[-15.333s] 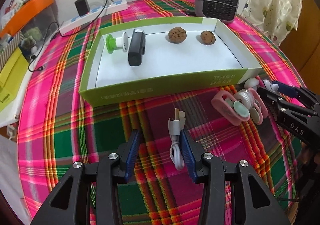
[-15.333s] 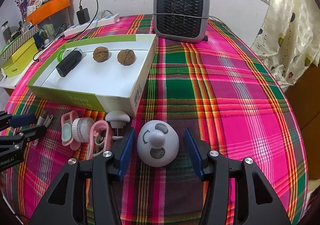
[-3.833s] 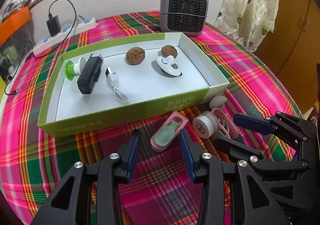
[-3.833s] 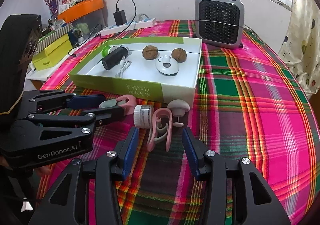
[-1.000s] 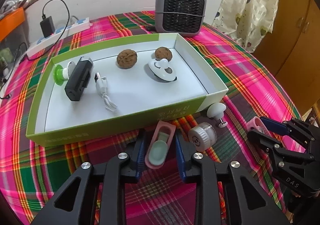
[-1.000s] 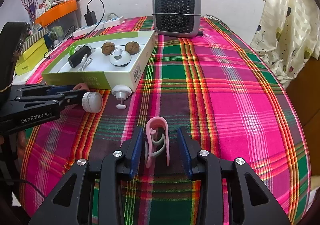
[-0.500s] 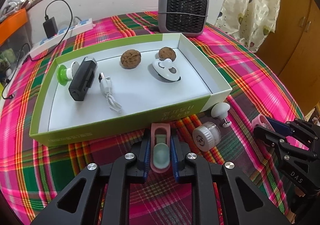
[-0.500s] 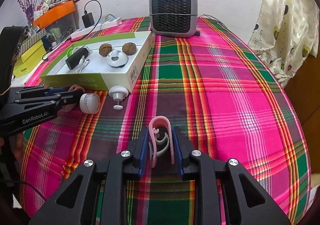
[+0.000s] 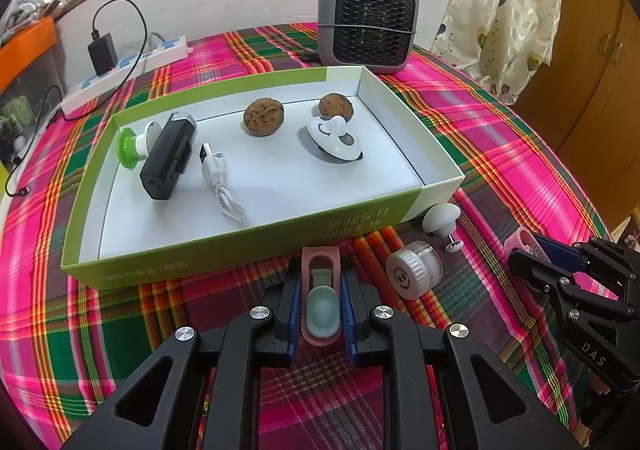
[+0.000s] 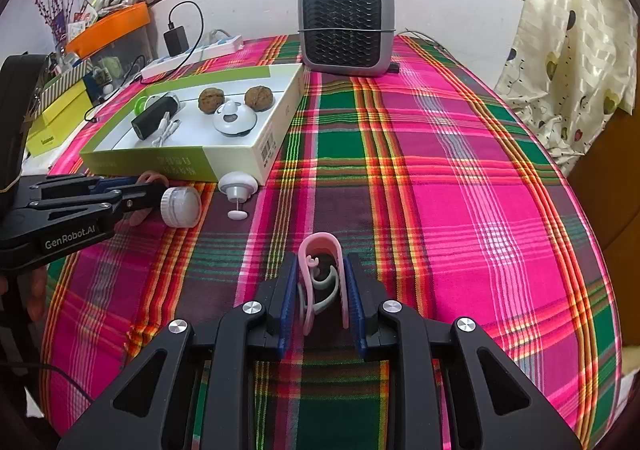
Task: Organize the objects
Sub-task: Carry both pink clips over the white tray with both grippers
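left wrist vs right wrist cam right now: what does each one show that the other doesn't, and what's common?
Left wrist only: the pink holder with a mint insert clamped in the left hand-held gripper, seen close up, and wooden cabinet doors at right.

Right wrist only: the pink clip squeezed in the right hand-held gripper, the yellow box and the orange tray at far left.

Both: the green box with two walnuts, black device, white cable and white round gadget inside; the heater; the power strip; the white cap; the white knob; the plaid cloth.
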Action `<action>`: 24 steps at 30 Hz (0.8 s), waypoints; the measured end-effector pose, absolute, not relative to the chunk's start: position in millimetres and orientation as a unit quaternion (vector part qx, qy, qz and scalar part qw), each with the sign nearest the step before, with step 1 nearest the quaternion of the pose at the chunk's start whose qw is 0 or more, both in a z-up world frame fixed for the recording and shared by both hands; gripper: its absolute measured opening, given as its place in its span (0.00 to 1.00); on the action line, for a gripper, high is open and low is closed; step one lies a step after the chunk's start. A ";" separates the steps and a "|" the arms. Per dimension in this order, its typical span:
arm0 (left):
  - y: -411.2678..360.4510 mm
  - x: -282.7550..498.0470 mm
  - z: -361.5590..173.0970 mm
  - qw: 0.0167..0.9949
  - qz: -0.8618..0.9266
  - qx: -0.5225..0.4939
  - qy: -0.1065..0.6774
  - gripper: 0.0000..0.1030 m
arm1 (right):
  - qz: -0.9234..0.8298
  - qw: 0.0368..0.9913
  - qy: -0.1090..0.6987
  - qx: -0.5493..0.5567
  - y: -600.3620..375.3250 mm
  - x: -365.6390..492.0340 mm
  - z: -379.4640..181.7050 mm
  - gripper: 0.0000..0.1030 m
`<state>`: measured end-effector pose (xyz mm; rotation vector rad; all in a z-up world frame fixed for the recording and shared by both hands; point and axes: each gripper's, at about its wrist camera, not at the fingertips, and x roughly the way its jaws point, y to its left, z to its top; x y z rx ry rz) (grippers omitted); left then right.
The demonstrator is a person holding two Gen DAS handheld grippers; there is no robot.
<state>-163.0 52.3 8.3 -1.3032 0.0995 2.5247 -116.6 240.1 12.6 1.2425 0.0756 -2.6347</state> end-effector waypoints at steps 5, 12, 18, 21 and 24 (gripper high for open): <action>48.5 -161.2 8.9 0.145 0.879 -0.454 0.033 0.15 | -0.899 0.114 0.028 0.421 237.8 -115.4 14.7 0.24; 45.6 -155.5 15.5 0.141 0.883 -0.447 0.032 0.15 | -0.903 0.119 0.032 0.412 233.1 -113.7 23.0 0.24; 42.7 -149.1 26.3 0.142 0.888 -0.436 0.030 0.15 | -0.906 0.124 0.036 0.404 227.3 -112.8 30.7 0.24; 39.5 -147.6 31.7 0.139 0.891 -0.430 0.029 0.15 | -0.907 0.130 0.038 0.398 222.8 -113.1 36.4 0.24; 36.7 -146.3 37.0 0.137 0.895 -0.425 0.027 0.15 | -0.909 0.136 0.041 0.392 217.7 -114.4 42.3 0.24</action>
